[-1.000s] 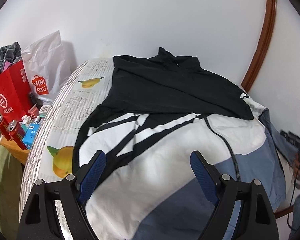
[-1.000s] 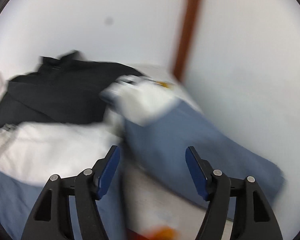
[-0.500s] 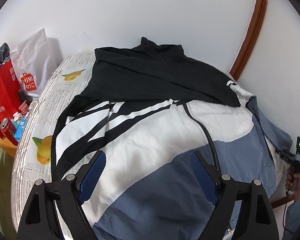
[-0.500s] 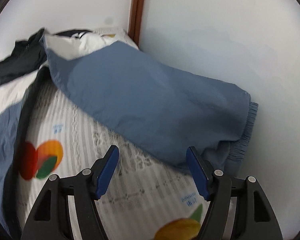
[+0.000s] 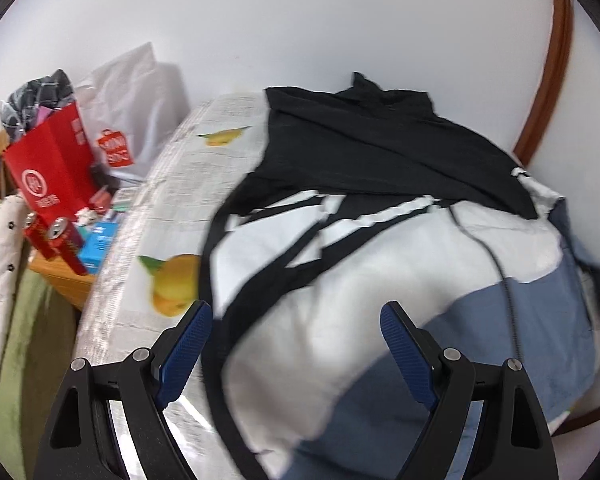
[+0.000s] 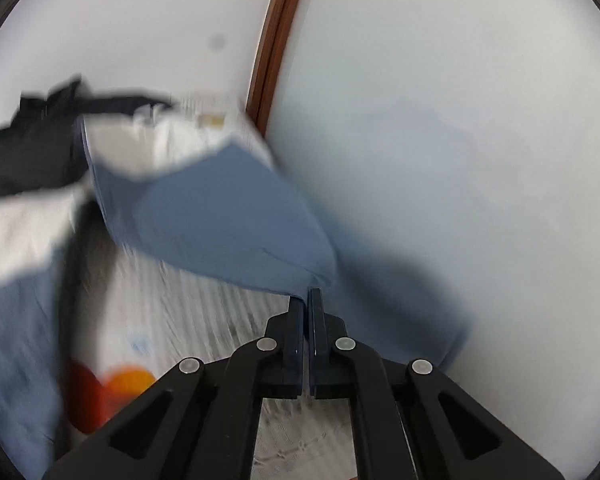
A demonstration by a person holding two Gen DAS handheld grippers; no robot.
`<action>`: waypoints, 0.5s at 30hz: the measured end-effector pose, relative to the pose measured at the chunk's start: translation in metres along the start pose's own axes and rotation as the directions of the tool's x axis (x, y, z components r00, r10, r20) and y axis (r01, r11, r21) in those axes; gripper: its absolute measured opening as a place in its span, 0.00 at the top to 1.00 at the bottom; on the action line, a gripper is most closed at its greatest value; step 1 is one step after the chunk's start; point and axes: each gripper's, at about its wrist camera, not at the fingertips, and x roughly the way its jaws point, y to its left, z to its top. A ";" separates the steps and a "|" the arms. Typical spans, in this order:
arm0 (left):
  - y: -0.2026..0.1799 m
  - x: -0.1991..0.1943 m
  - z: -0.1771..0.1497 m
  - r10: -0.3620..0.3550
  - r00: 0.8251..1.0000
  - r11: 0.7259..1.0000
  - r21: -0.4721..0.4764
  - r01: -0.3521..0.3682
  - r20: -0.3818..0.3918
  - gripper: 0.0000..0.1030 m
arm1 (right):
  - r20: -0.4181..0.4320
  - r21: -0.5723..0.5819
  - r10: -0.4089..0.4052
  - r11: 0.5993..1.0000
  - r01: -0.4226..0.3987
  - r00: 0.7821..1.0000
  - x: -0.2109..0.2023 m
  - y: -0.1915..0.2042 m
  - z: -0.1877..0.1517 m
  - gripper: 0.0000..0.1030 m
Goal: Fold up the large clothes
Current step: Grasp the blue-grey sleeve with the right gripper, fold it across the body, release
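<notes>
Jacket [image 5: 380,264] lying on fruit-print bed [image 5: 148,216] against white wall. Right tool [image 6: 305,300] pinching blue sleeve [image 6: 220,216]; left tool [image 5: 296,336] hovering spread.

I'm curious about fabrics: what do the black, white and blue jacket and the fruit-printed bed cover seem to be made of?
The black, white and blue jacket looks like thin, smooth synthetic, perhaps nylon: it puffs and drapes lightly where the right claw pinches its blue sleeve. The fruit-printed bed cover looks like matte woven cotton, though blur leaves that open.
</notes>
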 end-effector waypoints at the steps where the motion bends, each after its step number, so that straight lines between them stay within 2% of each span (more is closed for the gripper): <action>1: 0.005 0.001 -0.001 0.006 1.000 1.000 -0.004 -0.006 0.002 0.17 | 0.035 0.006 0.000 1.000 0.000 0.999 -0.013 0.003 0.012 0.99; 3: 0.015 0.001 -0.002 0.003 1.000 1.000 -0.017 -0.003 0.007 0.17 | 0.091 0.004 0.001 1.000 -0.001 0.996 -0.033 0.014 0.033 0.99; 7: 0.030 0.002 -0.004 0.005 1.000 0.999 -0.036 -0.004 0.018 0.17 | 0.202 -0.004 0.070 0.997 -0.071 0.977 -0.071 0.050 0.077 0.99; 10: 0.042 0.007 -0.003 0.008 1.000 0.999 -0.043 -0.008 0.016 0.17 | 0.252 -0.044 0.151 0.988 -0.145 0.956 -0.089 0.090 0.102 0.99; 15: 0.058 0.014 -0.002 -0.004 1.000 0.998 -0.061 0.005 0.012 0.17 | 0.308 -0.172 0.300 0.951 -0.257 0.903 -0.112 0.186 0.136 0.99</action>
